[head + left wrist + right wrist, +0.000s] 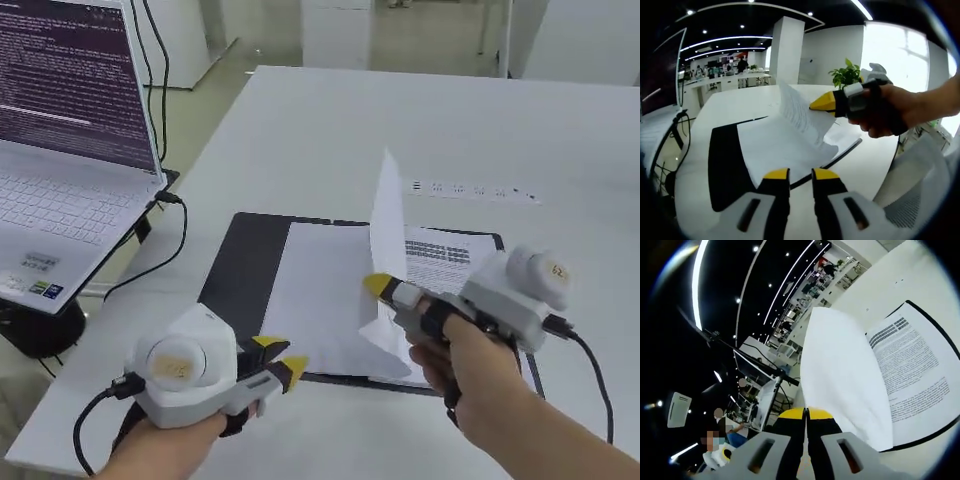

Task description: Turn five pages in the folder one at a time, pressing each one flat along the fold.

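The right hand-held gripper (pixel 379 286), pinching the lifted page (pixel 388 210) by its edge, could tear or crumple it if pulled left too hard.

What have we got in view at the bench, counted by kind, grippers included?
Grippers: 2, left gripper and right gripper
Folder: 1
Lifted page, pinched by the right gripper: 1
Laptop: 1
Power strip: 1
Total: 6
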Available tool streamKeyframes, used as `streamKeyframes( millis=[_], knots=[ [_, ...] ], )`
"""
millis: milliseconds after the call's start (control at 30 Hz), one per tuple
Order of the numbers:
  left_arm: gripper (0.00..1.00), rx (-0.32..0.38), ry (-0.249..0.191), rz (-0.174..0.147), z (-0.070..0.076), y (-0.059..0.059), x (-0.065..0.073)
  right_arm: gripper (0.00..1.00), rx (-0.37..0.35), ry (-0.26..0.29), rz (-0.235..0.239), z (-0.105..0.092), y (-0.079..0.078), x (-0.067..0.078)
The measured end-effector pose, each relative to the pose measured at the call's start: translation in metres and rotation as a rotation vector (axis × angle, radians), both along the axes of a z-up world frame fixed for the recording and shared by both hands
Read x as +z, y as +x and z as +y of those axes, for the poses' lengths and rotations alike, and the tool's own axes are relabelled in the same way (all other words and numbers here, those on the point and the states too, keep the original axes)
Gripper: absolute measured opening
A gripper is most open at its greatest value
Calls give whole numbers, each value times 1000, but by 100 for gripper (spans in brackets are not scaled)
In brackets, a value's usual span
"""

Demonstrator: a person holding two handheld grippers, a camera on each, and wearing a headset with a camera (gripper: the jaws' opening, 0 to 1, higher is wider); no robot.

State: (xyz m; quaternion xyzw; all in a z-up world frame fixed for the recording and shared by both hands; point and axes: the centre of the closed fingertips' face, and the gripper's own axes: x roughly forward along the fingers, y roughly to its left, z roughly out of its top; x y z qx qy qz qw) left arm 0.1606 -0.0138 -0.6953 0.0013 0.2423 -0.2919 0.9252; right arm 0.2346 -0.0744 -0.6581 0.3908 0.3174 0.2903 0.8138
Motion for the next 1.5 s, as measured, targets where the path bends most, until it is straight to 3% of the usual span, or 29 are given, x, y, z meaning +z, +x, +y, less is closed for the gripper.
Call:
streamKeyframes(
  millis=[167,467,567,767,900,933,1200,1400,1500],
  knots=[
    [16,18,16,-6,18,-7,3,0,27,-30,36,25,5,-19],
    [15,85,7,21,48,-17,-1,0,82,-87,76,67,9,-48],
    [15,97,10,25,51,-20,-1,0,101,-102,84,78,11,-54],
    [16,122,2,36,55,-21,-4,0,136,-184,91,96,15,-74],
    [16,131,-8,41,57,-21,-5,0,153,-227,145,99,14,-98],
    [15,132,-5,42,57,-21,-5,0,148,-216,181,100,14,-105],
    [15,152,-4,59,59,-23,-8,0,132,-165,253,105,14,-122],
    [15,147,3,59,53,-18,-8,5,153,-166,242,105,9,-124],
    [15,141,7,60,51,-14,-9,8,165,-116,252,106,6,-122]
  ],
)
